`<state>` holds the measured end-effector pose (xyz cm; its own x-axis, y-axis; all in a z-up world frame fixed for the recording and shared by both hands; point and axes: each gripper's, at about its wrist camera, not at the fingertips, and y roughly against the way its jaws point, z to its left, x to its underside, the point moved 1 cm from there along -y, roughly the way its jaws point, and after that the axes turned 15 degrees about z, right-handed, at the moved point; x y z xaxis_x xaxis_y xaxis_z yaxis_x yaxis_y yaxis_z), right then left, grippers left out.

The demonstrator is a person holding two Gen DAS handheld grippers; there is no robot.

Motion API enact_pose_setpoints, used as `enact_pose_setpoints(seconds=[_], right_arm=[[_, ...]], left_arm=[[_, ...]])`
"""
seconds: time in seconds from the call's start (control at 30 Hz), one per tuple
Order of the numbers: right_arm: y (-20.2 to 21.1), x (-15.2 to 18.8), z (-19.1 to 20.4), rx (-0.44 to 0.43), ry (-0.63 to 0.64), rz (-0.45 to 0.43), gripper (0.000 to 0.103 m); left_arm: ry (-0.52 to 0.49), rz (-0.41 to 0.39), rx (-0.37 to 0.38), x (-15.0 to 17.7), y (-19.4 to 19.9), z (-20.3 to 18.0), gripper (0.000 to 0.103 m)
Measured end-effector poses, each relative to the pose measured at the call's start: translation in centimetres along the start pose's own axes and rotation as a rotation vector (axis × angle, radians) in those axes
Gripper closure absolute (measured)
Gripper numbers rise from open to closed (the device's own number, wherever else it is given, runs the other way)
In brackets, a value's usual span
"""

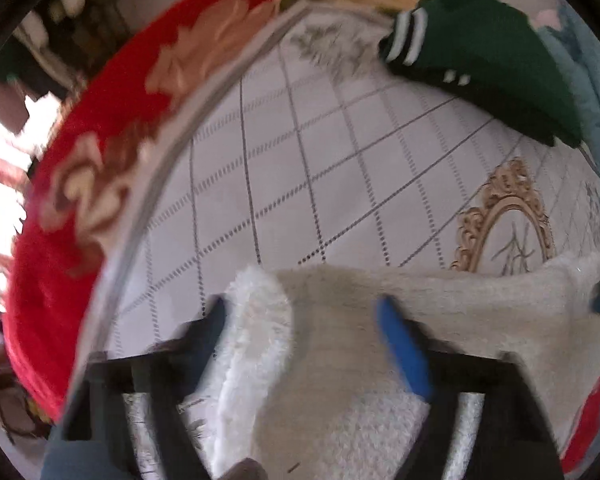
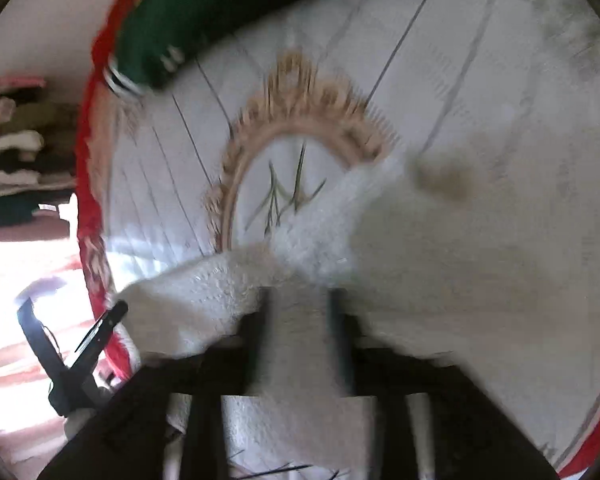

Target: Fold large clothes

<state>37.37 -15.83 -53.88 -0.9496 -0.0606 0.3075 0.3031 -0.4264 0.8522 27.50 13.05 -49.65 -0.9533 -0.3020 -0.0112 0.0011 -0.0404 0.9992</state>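
We see a fuzzy cream garment (image 1: 340, 360) lying on the bed (image 1: 300, 180), over its white quilted cover near the gold oval motif (image 1: 504, 216). Our left gripper (image 1: 304, 320) hangs over the garment's fluffy edge, its fingers (image 1: 400, 344) apart with the cloth between them, unpressed. Our right gripper (image 2: 300, 304) straddles a fold; blur hides whether its fingers clamp it. A folded green garment (image 1: 480, 52) sits at the bed's far edge.

Fleecy garment (image 1: 380, 320) on bedcover (image 1: 300, 180), folded sweater (image 1: 480, 52) beyond it, rug (image 1: 80, 200) beside bed
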Motion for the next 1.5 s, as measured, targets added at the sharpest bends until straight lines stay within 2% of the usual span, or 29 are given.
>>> enact_pose_setpoints(seconds=[0.03,0.07,0.13,0.2,0.23,0.27,0.33,0.43,0.53,0.6,0.67,0.7,0.8,0.83,0.87,0.97,1.1,1.2,1.23,1.27,1.3,1.37,1.4,1.47,1.5], right_arm=[[1.2,0.7,-0.2,0.02,0.0,-0.047,0.03],[2.5,1.7,-0.4,0.045,0.001,-0.099,0.03],[3.1,2.4,-0.6,0.028,0.022,-0.099,0.033],[1.3,1.9,-1.5,-0.023,0.003,-0.011,0.06],[-0.4,1.3,-1.8,0.02,-0.031,0.045,0.088],[-1.9,0.4,-2.3,0.059,-0.051,0.073,0.098],[-5.3,-1.6,-4.2,0.088,-0.108,0.095,0.103],[-6.8,-3.3,-5.0,0.08,-0.125,0.078,0.103],[-5.9,-3.3,-2.7,0.203,-0.036,0.116,0.103],[-3.9,-2.3,-2.2,0.188,-0.016,0.103,0.103],[-1.9,-0.8,-2.7,0.14,-0.025,0.079,0.094],[-1.3,-0.1,-3.4,0.121,-0.048,0.078,0.094],[-2.8,1.3,-5.7,0.164,-0.113,0.126,0.095],[-4.1,1.1,-6.2,0.174,-0.123,0.142,0.099],[-5.0,0.9,-6.4,0.188,-0.121,0.139,0.102],[-7.4,-0.7,-7.0,0.24,-0.131,0.114,0.103],[-5.7,-1.1,-6.5,0.228,-0.155,0.179,0.103],[-1.5,0.4,-4.6,0.162,-0.111,0.063,0.097],[0.0,1.2,-3.4,0.125,-0.084,0.009,0.088],[0.5,1.5,-2.6,0.1,-0.068,-0.007,0.068],[0.4,1.6,-1.4,0.048,-0.039,-0.004,0.058],[-1.4,0.4,1.1,-0.023,0.024,0.053,0.056],[-3.1,-0.1,2.1,0.006,0.05,0.095,0.057],[-6.4,-1.2,3.2,0.138,0.089,0.145,0.071],[-7.8,-1.7,3.5,0.181,0.103,0.145,0.071]], left_arm=[[-0.011,-0.041,-0.026,0.4,1.2,-0.6,0.02],[-0.019,-0.051,-0.036,0.6,1.8,-1.0,0.02],[-0.036,-0.043,-0.008,0.7,2.3,-2.4,0.012],[-0.047,-0.023,0.037,1.0,2.0,-4.0,0.011],[-0.055,-0.008,0.057,1.0,1.5,-5.0,0.011],[-0.058,0.006,0.06,0.9,1.0,-5.6,0.011],[-0.065,0.037,0.075,0.7,-0.1,-7.4,0.011],[-0.075,0.078,0.087,0.9,-0.9,-9.6,0.011],[-0.096,0.102,0.091,1.2,-0.8,-11.7,0.011],[-0.119,0.117,0.068,1.7,-1.1,-13.2,0.011],[-0.146,0.126,0.019,1.8,-2.2,-14.5,0.011],[-0.153,0.135,-0.012,1.6,-3.2,-15.0,0.011],[-0.149,0.149,-0.044,1.0,-5.6,-15.4,0.003],[-0.143,0.149,-0.05,0.7,-6.0,-15.4,0.0],[-0.143,0.141,-0.043,0.5,-6.3,-15.4,0.0],[-0.137,0.149,-0.001,-0.1,-6.6,-15.2,0.0],[-0.138,0.142,-0.015,-0.3,-4.4,-14.7,0.0],[-0.11,0.088,-0.04,-0.2,-1.9,-13.0,0.0],[-0.092,0.073,-0.056,-0.2,-1.4,-12.2,0.0],[-0.076,0.065,-0.066,-0.2,-1.1,-11.6,0.0],[-0.057,0.061,-0.069,-0.3,-1.1,-10.8,0.0],[-0.031,0.067,-0.078,-0.6,-1.6,-10.0,0.0],[-0.02,0.081,-0.076,-0.4,-2.0,-9.4,0.0],[-0.009,0.087,-0.082,-0.3,-2.5,-8.9,0.0],[-0.01,0.088,-0.085,-0.1,-2.5,-8.8,0.0]])
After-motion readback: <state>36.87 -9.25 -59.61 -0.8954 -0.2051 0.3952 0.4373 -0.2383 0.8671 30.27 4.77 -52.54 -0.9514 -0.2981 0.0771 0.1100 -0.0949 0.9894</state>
